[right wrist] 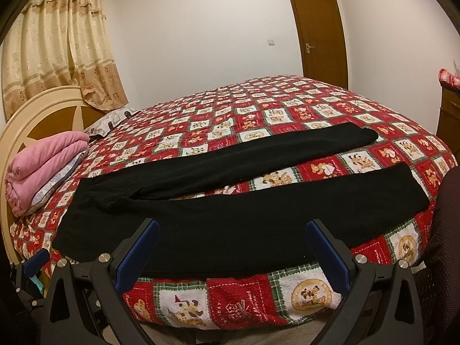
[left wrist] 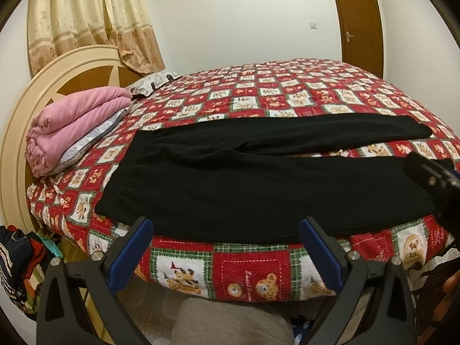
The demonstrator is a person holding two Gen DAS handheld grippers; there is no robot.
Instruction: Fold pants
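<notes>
Black pants [left wrist: 258, 184] lie flat on the bed, waist to the left, both legs stretched to the right and slightly apart. They also show in the right wrist view [right wrist: 218, 218]. My left gripper [left wrist: 227, 230] is open and empty, held at the bed's near edge just in front of the near leg. My right gripper [right wrist: 233, 230] is open and empty at the same near edge, further right. Part of the right gripper [left wrist: 437, 178] shows at the right edge of the left wrist view, and the left gripper's finger [right wrist: 36, 260] shows at the lower left of the right wrist view.
The bed has a red patchwork teddy-bear cover [left wrist: 287, 95]. A folded pink blanket [left wrist: 74, 126] lies by the cream headboard [left wrist: 17, 132] on the left. Clothes [left wrist: 20, 267] are piled beside the bed at lower left. A brown door [right wrist: 319, 31] stands in the far wall.
</notes>
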